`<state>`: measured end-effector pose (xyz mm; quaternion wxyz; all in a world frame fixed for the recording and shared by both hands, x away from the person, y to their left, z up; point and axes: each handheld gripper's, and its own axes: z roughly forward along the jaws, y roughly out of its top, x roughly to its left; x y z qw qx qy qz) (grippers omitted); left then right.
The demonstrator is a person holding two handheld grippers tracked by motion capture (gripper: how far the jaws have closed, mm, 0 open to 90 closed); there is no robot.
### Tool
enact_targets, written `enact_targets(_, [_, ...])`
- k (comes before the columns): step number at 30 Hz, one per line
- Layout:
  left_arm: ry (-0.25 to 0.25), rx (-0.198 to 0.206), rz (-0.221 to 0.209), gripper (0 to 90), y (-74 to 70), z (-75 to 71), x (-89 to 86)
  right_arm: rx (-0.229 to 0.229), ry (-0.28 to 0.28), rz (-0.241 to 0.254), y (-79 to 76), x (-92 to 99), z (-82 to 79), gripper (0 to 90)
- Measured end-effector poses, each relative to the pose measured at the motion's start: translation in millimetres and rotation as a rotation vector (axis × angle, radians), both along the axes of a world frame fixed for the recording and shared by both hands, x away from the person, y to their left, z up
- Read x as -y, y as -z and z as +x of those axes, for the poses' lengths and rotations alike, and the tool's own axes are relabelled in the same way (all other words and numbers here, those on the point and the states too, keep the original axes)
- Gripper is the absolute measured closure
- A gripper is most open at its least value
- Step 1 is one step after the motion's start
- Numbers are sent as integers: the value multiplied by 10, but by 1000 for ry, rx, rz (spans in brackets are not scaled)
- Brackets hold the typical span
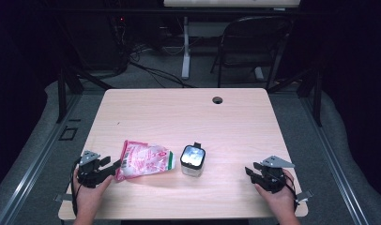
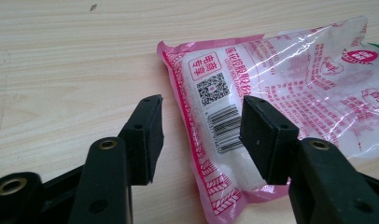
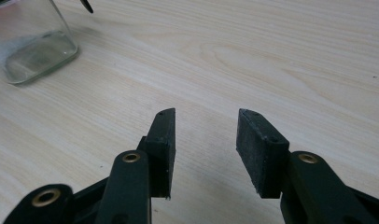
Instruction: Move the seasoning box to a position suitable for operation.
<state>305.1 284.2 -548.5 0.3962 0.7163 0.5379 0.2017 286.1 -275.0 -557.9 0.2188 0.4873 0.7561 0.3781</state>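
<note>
A pink and white plastic bag [image 1: 144,160] of white granules lies flat on the wooden table [image 1: 188,117], left of centre. Right beside it stands a square glass jar [image 1: 193,161] with a black rim and clasp. My left gripper [image 1: 114,166] sits at the bag's near left corner, jaws open; in the left gripper view the bag [image 2: 281,98] with its barcode lies just beyond the gap of the left gripper [image 2: 201,126], untouched. My right gripper [image 1: 249,171] rests near the table's front right, open over bare wood. The jar [image 3: 26,44] stands far left of the right gripper [image 3: 205,133].
A round cable hole [image 1: 217,100] sits near the table's far edge. Beyond the table stand a dark chair [image 1: 254,42] and a white desk leg [image 1: 185,47] with cables on the floor. Bare wood stretches across the table's far half.
</note>
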Motion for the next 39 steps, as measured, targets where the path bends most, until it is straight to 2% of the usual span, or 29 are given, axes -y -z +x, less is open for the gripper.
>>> enact_targets(5, [-7, -6, 8, 444, 20, 21, 23, -11, 1, -2, 12, 18, 26, 569])
enact_targets(7, [-12, -9, 5, 441, 27, 10, 12, -2, 7, 17, 4, 15, 30, 565])
enact_targets(12, [-19, 6, -3, 440, 10, -9, -26, -5, 0, 7, 5, -6, 38, 559])
enact_targets(17, [-25, 11, -6, 440, 4, -4, -36, -1, 1, 19, 8, -12, 1, 557])
enact_targets(19, [-28, 11, -4, 440, 1, 7, -34, 24, -4, 29, -13, -28, -23, 556])
enact_targets(21, [-31, 12, -9, 443, -8, 3, -22, 85, -18, 26, -83, -73, -70, 542])
enact_targets(23, [-21, 18, -11, 443, -41, -14, 12, 116, -40, 37, -141, -138, -91, 541])
enact_targets(24, [-21, 18, -11, 443, -41, -14, 12, 116, -40, 37, -141, -138, -91, 541])
enact_targets(26, [0, 41, -10, 443, -109, -34, 67, 131, -92, 30, -218, -267, -76, 547])
enact_targets(27, [23, 51, -28, 448, -154, -40, 133, 136, -137, 11, -266, -373, -32, 558])
enact_targets(30, [79, 54, -26, 466, -216, -45, 281, 108, -169, 20, -299, -482, 60, 572])
enact_targets(34, [141, 61, -18, 483, -256, -61, 472, 83, -184, 24, -282, -611, 254, 627])
enact_targets(37, [174, 58, -4, 499, -262, -57, 576, 45, -194, 53, -263, -700, 405, 670])
enact_targets(39, [186, 50, -5, 512, -256, -49, 607, 37, -207, 44, -260, -774, 483, 717])
